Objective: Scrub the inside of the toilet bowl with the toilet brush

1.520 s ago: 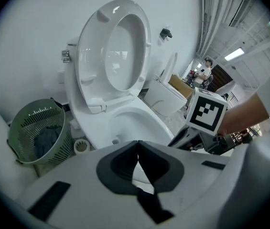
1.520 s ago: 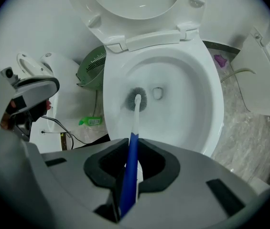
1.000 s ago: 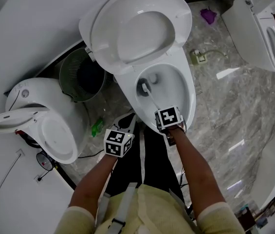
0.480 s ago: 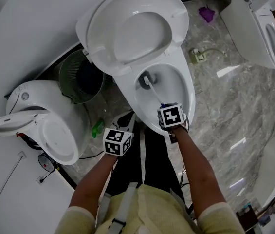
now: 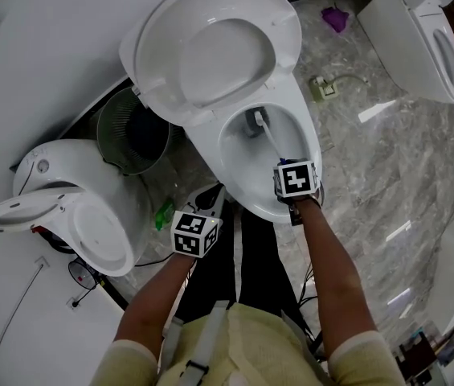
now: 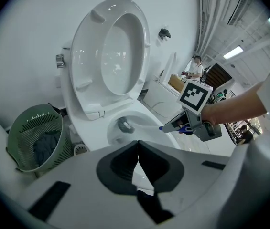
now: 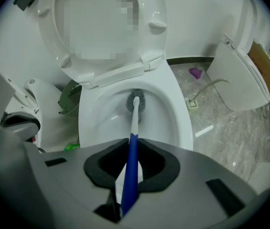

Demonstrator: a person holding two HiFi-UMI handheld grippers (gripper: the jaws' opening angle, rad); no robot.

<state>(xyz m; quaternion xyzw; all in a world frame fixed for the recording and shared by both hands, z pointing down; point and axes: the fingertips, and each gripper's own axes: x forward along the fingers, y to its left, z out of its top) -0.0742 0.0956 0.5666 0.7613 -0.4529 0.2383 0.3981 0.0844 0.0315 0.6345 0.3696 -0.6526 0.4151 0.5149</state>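
Grips the blue handle of the toilet brush (image 7: 133, 142) tight between the jaws of the right gripper (image 7: 131, 171). Handle angled forward and down, blue giving way to a white shaft, grey bristle head low inside the toilet bowl (image 7: 185, 128), toward its back wall. In the head view, right gripper poised over the bowl's front rim.

Left gripper (image 6: 138, 161) pressed shut with nothing between the jaws, held off the front left of the bowl and aimed toward it, well apart from the brush.

Seat and lid (image 5: 210, 55) tipped up, leaning back toward the white wall. Green mesh bin (image 5: 130, 127) just to the left of the toilet, something dark inside. Second white toilet (image 5: 74, 207) farther left, lid open. Third toilet (image 5: 423, 39) off to the upper right on the grey marbled floor (image 5: 371, 159), with a small purple thing (image 5: 335, 18) lying between it and the middle one.
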